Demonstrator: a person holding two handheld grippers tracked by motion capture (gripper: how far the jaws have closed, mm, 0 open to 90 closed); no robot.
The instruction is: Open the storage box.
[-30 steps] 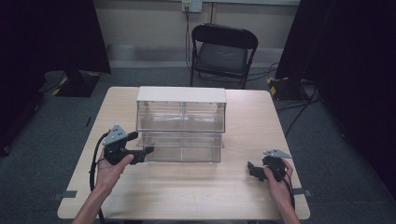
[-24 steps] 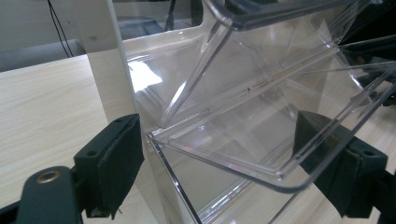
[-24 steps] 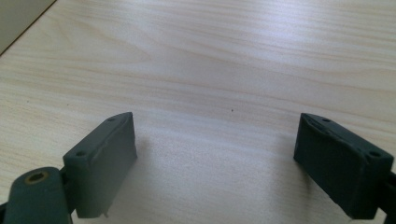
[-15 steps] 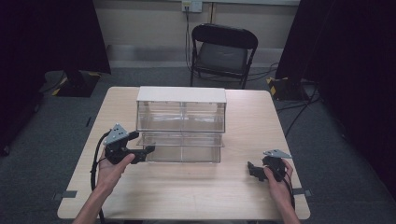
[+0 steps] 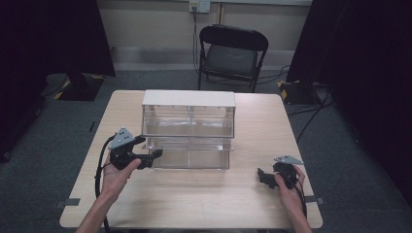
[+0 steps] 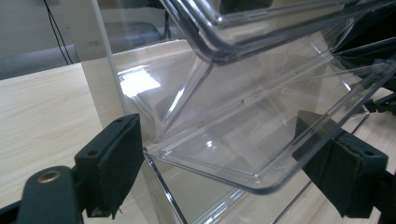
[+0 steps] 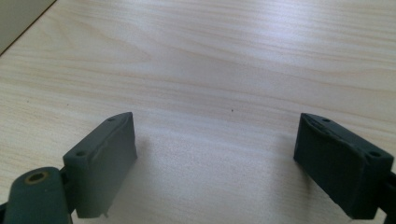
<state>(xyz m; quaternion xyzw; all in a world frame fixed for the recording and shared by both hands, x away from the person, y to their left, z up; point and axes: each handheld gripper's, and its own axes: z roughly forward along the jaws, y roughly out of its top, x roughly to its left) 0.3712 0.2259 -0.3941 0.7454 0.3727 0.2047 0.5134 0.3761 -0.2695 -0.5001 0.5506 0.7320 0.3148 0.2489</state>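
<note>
A clear plastic drawer cabinet [image 5: 188, 114] with a white top stands mid-table. Its lower drawer [image 5: 192, 154] is pulled out toward me. My left gripper [image 5: 155, 156] sits at the drawer's front left corner, held in a hand. In the left gripper view the gripper [image 6: 224, 154] is open, and the clear drawer corner [image 6: 243, 140] lies between the wide-apart jaws without being clamped. My right gripper [image 5: 262, 175] rests low over the table near the front right, apart from the cabinet. The right gripper view shows this gripper [image 7: 219, 154] open over bare wood.
The wooden table [image 5: 272, 126] has free surface on both sides of the cabinet and in front of it. A black folding chair [image 5: 232, 51] stands beyond the far edge. Cables [image 5: 99, 170] trail from the grippers off the near edge.
</note>
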